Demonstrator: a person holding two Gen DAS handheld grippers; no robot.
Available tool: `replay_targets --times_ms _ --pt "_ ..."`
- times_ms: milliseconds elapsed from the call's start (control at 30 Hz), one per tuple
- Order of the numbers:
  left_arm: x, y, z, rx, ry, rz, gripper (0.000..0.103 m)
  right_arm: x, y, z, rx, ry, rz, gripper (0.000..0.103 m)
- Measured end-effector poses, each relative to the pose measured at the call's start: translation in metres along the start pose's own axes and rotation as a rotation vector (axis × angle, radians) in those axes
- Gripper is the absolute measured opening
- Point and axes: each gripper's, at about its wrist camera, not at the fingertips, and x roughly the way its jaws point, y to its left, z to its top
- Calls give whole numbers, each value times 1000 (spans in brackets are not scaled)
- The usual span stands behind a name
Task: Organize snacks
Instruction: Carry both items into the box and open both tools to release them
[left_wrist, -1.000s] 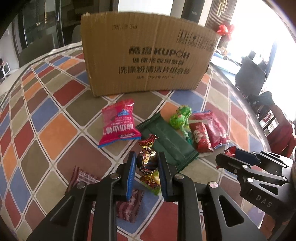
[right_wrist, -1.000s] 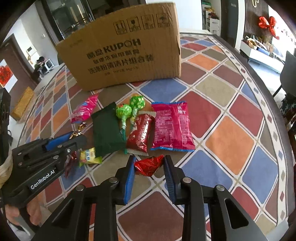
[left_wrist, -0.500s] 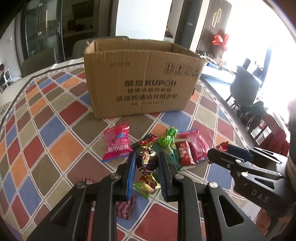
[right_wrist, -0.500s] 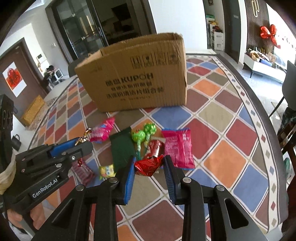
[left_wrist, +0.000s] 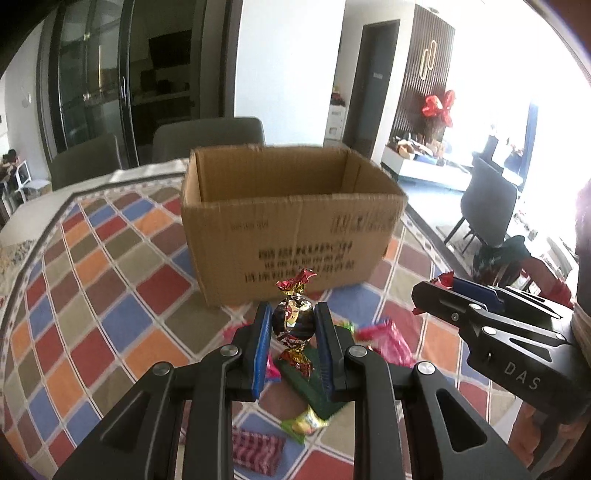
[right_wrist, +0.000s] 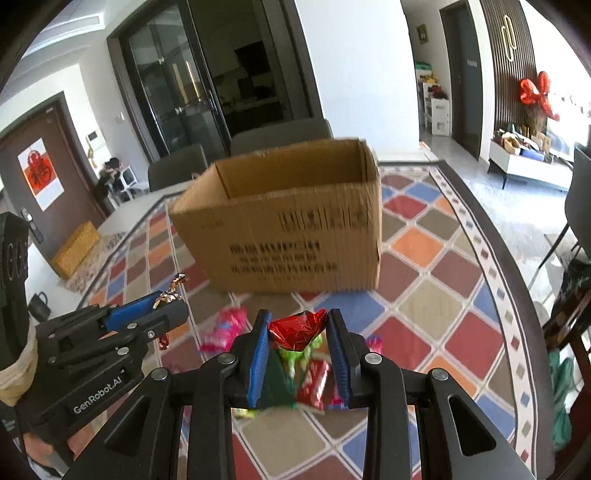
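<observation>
Left wrist view: the left tool (left_wrist: 291, 325) is clamped on a dark foil candy (left_wrist: 292, 322), held above the bench (left_wrist: 110, 295) just short of the open box (left_wrist: 291, 218). Below lie a green pack (left_wrist: 314, 384) and a pink packet (left_wrist: 388, 339) (both blurred). The right tool (left_wrist: 436, 291) sits off to the side.

Right wrist view: the right tool (right_wrist: 298, 332) is clamped on a red foil candy (right_wrist: 297, 328), in the air before the box (right_wrist: 288, 221). More snacks (right_wrist: 310, 376) lie on the bench (right_wrist: 424, 306) beneath.

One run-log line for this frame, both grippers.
left gripper: shut on foil candy | right gripper: shut on red foil snack | cardboard box: open, ahead
</observation>
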Motion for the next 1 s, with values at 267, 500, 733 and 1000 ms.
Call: replay_targets --times_ms 267,500,733,1000 --pt "-1 9 32 3 -57 22 24 0 5 40 -11 -70 3 32" --pt "2 19 65 -5 -103 38 24 3 8 76 -3 -117 12 32" --pt "11 26 97 -5 -109 33 24 10 14 116 -41 -152 -1 32" --pt "40 33 128 -5 -44 27 24 29 16 150 -50 -137 -12 32"
